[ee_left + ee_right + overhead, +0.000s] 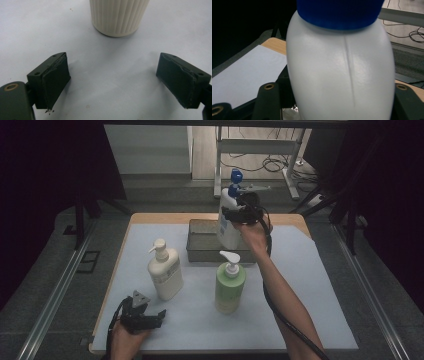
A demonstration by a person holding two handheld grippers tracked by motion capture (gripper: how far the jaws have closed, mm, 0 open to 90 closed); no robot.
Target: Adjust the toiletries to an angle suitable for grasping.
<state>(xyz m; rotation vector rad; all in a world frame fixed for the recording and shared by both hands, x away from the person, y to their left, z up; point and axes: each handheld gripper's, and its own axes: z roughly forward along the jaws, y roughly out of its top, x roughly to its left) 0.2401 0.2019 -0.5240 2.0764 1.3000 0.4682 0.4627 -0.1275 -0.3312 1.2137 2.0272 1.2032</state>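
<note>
High view first, and we go from the left side of the table to the right. At the near left corner our left tool rests low on the pale sheet that covers the table, held in our left hand, with its jaws pointing right. In the left gripper view those two black jaws stand wide apart with nothing between them, only bare sheet, so the left tool is open and empty. Just beyond them in that view stands the ribbed base of the cream pump bottle. From above, this cream pump bottle stands upright just beyond the left tool, apart from it. To its right, near the middle of the table, a green pump bottle stands upright, its white pump head pointing left. Behind these two, toward the far edge, sits a grey rectangular tray.

Farther right and far, our right hand holds the right tool, which grips a white bottle with a blue pump top around its upper body. The bottle is upright and held over the right part of the tray; we cannot tell whether its base touches the tray. In the right gripper view the white bottle with a blue pump top sits close against the camera between the two jaws, which flank its sides, its blue collar at the top.
</note>
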